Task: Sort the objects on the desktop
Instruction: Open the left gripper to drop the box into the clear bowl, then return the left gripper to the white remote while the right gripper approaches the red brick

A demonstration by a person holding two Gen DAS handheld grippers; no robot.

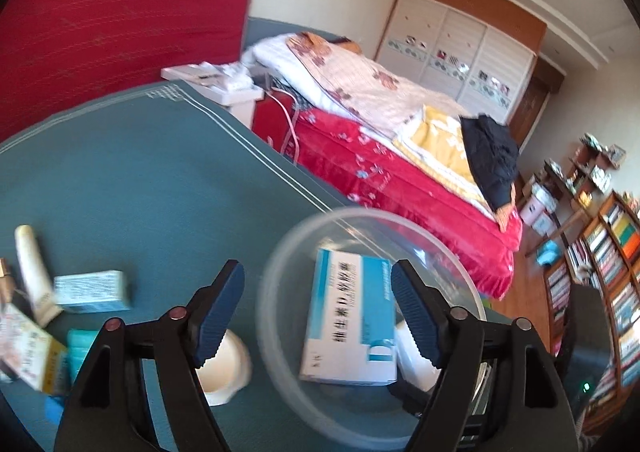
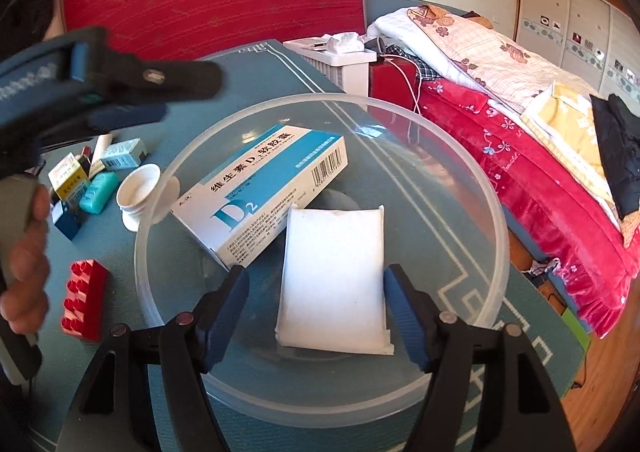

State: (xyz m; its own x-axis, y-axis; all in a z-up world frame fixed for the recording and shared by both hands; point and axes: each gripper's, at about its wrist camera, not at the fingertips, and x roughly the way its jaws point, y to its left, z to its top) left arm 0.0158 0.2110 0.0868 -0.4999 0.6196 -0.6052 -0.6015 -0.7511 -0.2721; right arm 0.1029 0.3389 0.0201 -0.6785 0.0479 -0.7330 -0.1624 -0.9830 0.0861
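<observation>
A clear bowl [image 2: 496, 212] on the green counter [image 2: 248, 68] held a blue-and-white box [image 2: 260, 192] and a white packet [image 2: 334, 276]. The box lay flat, its long axis slanting toward the bowl's far rim; the packet lay beside it, pointing at the right tool [image 2: 316, 316]. That tool stood open and empty, pads clear of the packet. The left tool [image 1: 318, 312] was open too, empty above the bowl. A cup [image 2: 138, 192] and a red brick [image 2: 84, 300] lay left of the bowl, a bed [image 2: 540, 172] to its right.

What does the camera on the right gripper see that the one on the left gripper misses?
Only the right view shows the red toy brick, the person's hand holding the left gripper, and the whole white packet. Only the left view shows the bookshelves and a clear sight of the cream tube. Both show the clear bowl, the blue-and-white box in it and the white cup beside it.
</observation>
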